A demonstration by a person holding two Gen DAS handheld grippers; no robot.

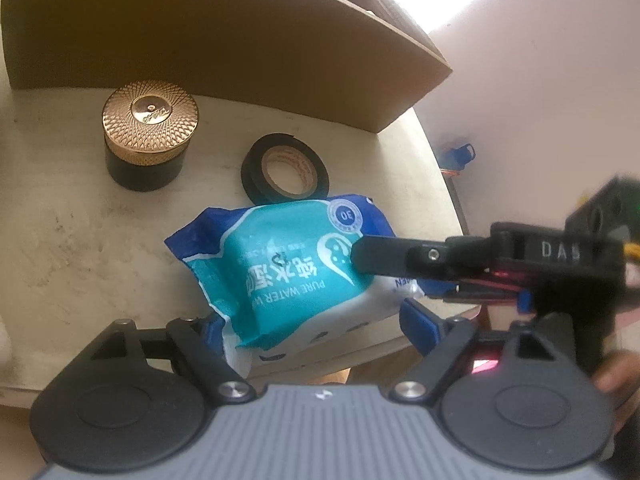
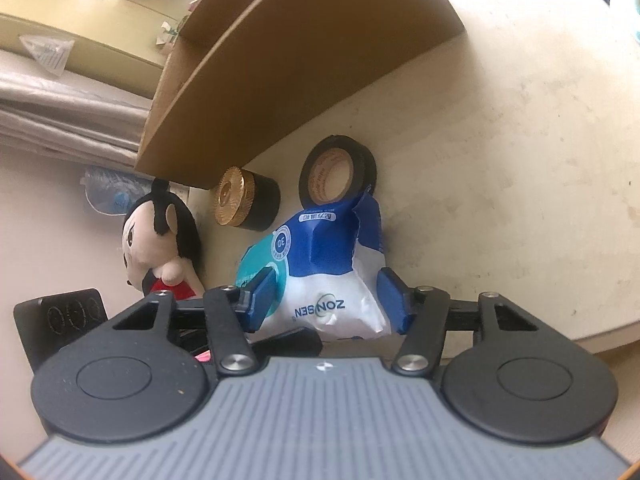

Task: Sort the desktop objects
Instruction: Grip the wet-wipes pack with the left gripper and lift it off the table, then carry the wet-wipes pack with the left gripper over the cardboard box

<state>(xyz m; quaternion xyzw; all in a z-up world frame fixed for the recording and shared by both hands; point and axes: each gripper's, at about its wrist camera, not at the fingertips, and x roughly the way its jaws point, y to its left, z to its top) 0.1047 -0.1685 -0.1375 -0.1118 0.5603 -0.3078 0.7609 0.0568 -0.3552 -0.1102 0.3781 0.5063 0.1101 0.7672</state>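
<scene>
Both claws, left (image 1: 316, 320) and right (image 2: 324, 296), clamp the wipes pack (image 1: 288, 268), its long axis spanning the left claw's fingers.

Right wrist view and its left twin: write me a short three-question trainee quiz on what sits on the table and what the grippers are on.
1. True or false: the black roll of electrical tape lies inside the brown cardboard box.
2. What colour is the ribbed lid of the short black round jar?
3. Which item sits between the fingers of both the left gripper and the right gripper?
A. the tape roll
B. the blue and white soft pack of wet wipes
C. the jar

Key
1. False: it lies flat on the beige tabletop, outside the box.
2. Gold.
3. B.
</scene>
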